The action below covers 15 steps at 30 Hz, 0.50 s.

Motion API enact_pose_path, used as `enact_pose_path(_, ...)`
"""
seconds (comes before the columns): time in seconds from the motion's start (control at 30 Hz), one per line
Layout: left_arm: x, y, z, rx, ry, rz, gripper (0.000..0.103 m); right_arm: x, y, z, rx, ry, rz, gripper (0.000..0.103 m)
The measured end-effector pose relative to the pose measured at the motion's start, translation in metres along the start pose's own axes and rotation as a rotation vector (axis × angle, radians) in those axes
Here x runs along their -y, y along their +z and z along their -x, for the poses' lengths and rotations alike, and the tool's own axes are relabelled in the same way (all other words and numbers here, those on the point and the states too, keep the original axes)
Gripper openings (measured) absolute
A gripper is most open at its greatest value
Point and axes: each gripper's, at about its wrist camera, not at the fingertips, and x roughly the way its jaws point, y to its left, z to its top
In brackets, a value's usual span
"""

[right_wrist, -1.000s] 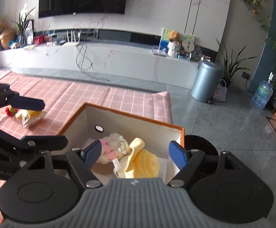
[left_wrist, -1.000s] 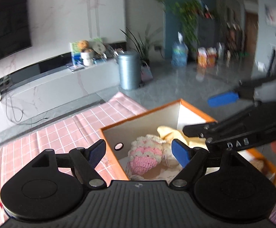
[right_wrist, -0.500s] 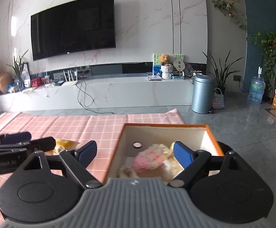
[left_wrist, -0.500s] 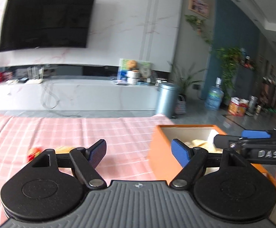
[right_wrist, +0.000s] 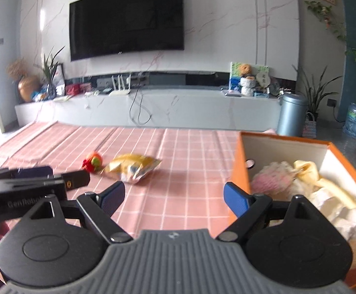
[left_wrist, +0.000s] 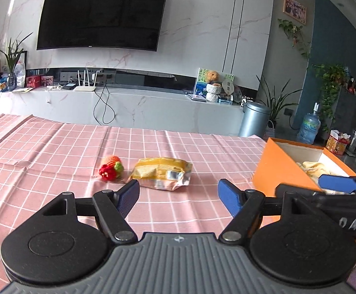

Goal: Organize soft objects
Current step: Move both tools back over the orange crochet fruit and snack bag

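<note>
A small red and orange crochet toy [left_wrist: 110, 167] [right_wrist: 92, 161] lies on the pink checked tablecloth [left_wrist: 55, 152], touching or nearly touching a yellow snack bag [left_wrist: 162, 172] [right_wrist: 131, 166]. At the right stands an orange box [left_wrist: 276, 169] [right_wrist: 241, 166] holding a pink crochet piece [right_wrist: 273, 178] and a yellow cloth [right_wrist: 310, 171]. My left gripper [left_wrist: 178, 193] hovers short of the bag, its jaws closing a little with nothing between them. My right gripper [right_wrist: 174, 197] is open and empty beside the box's left wall. One of its blue fingers [left_wrist: 337, 183] shows over the box.
The table's far edge drops to a grey floor before a long white TV console [left_wrist: 128, 105]. A metal bin [left_wrist: 253, 120] and a water bottle [left_wrist: 309, 127] stand beyond the box. Bare cloth lies left of the toy.
Both grippers have swung left, away from above the box and out over the tablecloth. The toy and snack bag have come into the middle of both views, and the box now sits at the right.
</note>
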Motion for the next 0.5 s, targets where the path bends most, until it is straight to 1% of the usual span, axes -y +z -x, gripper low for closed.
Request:
enact_pose_path(0.13, -0.023, -0.009, -0.001, 0.008, 0.003, 0.008, 0.086, -0.014, -0.005, -0.025, -0.038, 0.008, 0.019, 0.086)
enact_pose_path(0.2, -0.033, -0.01, -0.004, 0.004, 0.004, 0.023, 0.086, -0.022, -0.006, -0.038, -0.055, 0.014, 0.025, 0.086)
enact_pose_path(0.27, -0.045, -0.011, -0.012, -0.009, 0.002, 0.037, 0.084, -0.028, -0.005, -0.051, -0.067, 0.018, 0.04, 0.086)
enact_pose_path(0.4, -0.066, -0.01, -0.025, -0.032, 0.006, 0.056, 0.084, -0.041, 0.001, -0.076, -0.079, 0.023, 0.06, 0.084)
enact_pose_path(0.5, -0.08, -0.006, -0.035, -0.038, 0.004, 0.048, 0.084, -0.048, 0.007, -0.097, -0.084, 0.03, 0.068, 0.081)
